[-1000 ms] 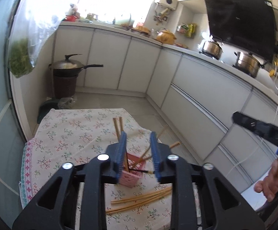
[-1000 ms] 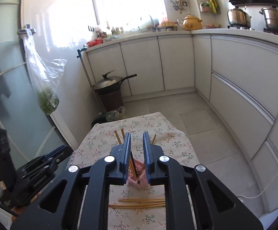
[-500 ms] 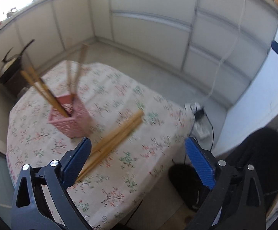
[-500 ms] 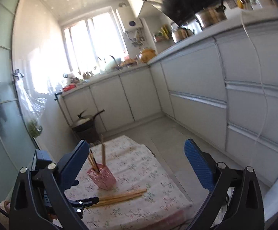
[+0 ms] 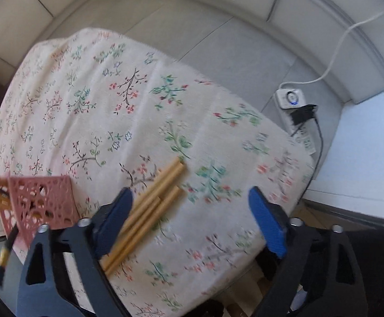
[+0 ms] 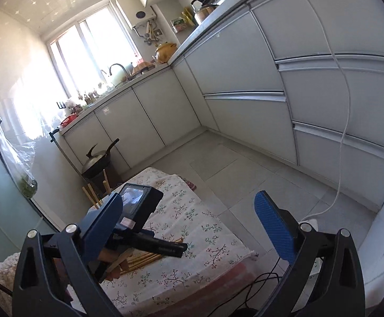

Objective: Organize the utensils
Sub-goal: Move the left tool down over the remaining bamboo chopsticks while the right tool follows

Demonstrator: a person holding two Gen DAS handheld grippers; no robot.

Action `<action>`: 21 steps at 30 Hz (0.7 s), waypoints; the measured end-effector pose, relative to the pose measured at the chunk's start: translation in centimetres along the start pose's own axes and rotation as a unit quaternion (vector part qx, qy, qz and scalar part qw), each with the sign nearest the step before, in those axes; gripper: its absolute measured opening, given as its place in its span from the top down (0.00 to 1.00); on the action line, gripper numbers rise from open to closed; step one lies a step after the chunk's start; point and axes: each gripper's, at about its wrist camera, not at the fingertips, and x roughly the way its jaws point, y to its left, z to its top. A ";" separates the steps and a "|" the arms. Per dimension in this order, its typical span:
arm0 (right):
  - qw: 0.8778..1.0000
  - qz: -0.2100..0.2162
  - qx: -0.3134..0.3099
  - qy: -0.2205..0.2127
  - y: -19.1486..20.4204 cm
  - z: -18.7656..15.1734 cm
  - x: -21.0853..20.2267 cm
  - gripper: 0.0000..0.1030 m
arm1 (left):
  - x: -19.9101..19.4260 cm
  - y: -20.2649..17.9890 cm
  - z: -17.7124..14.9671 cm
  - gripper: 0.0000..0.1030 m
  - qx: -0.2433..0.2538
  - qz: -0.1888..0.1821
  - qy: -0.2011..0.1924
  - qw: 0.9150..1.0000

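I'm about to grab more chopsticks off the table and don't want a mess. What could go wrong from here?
1. The loose wooden chopsticks lie bunched together on the floral tablecloth; the open left hand-held gripper, whose jaws have just been closing, may pinch several or scatter them.
2. The pink perforated holder stands close beside that gripper, so a sideways swing could tip it.

Left wrist close above tablecloth [image 5: 91, 100] facing down, right wrist farther, oblique, sharing chopsticks [image 5: 149, 208].
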 end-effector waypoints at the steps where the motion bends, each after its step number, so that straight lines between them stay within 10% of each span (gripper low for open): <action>1: 1.000 0.001 0.004 0.003 -0.2 0.1 0.1 0.06 | 0.7 0.4 0.5 0.44 -0.005 0.001 0.012 1.000; 5: 1.000 -0.002 0.002 0.023 -0.3 0.0 0.9 0.06 | 1.4 1.6 0.8 0.74 -0.001 0.018 0.030 0.999; 21: 0.999 -0.005 -0.022 0.039 0.8 0.0 1.6 0.06 | 2.2 4.3 0.8 0.80 -0.011 0.022 0.033 0.999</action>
